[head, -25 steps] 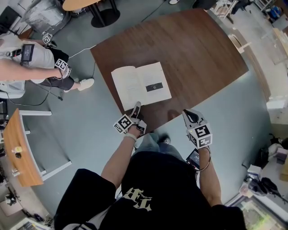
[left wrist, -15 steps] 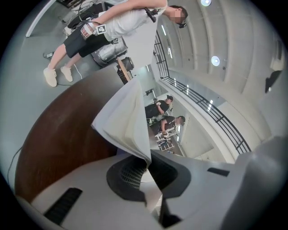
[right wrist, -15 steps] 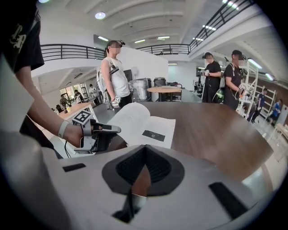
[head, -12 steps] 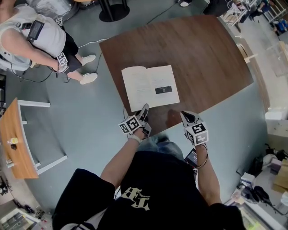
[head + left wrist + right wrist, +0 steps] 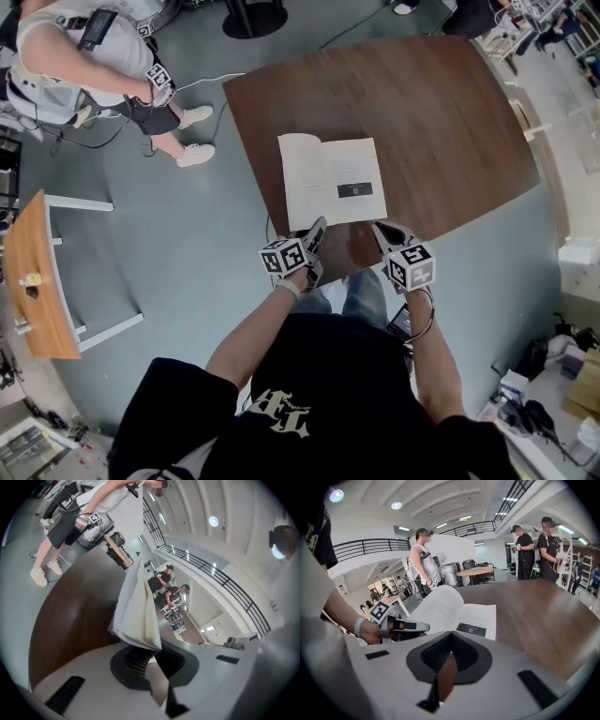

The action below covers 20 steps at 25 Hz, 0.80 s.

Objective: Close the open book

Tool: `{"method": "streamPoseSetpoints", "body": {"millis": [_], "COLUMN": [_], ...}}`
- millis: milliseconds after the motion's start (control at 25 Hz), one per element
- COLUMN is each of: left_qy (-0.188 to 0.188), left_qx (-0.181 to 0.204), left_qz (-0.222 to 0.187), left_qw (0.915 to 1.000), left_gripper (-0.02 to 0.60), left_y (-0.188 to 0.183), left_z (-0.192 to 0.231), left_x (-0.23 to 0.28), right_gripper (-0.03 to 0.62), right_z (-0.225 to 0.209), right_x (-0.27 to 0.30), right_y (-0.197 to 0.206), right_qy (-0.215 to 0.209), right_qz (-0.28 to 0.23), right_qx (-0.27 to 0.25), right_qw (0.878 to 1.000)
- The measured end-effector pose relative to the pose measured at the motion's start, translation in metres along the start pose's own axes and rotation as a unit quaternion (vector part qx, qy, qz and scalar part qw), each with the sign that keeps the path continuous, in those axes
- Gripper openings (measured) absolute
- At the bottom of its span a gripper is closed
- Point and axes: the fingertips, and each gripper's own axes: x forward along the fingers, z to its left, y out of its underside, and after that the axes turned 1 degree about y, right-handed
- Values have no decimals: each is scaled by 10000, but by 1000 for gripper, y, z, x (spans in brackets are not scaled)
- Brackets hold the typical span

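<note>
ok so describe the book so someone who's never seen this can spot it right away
Find the big dark brown wooden table seen from above. Near its closest edge lies the open book, the only white thing on it: pale pages spread wide, with a small black rectangle on the right-hand page.

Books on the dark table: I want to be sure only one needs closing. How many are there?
1. The open book lies near the table's near edge; the left gripper pinches its left pages. No other book shows.
</note>
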Motion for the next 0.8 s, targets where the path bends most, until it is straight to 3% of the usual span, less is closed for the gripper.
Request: {"method": "streamPoseSetpoints", "body": {"millis": [200,360,400,800], "left_qy": [-190,-399,-449,-869], "left_qx": [181,464,544,960], "left_qz": [152,326,366,637], "left_qw": [9995,9976,9968,9895], "left_gripper": [15,15,15,15], "left_y": [3,4,4,8], "left_z": [-2,-8,-10,-21], "left_x": [1,5,6,19], "right_gripper": [-12,-4,28,134], "right_z": [6,12,15,28], "right_x": [31,55,59,83], "right_y": [-7,-22,-27,-53], "right_qy": [-421,-1063,-1223,-2168], "right_qz": [133,113,100,223], "right_qx": [57,441,526,875], "right_qw": [9990,9933,9911,9720]}}
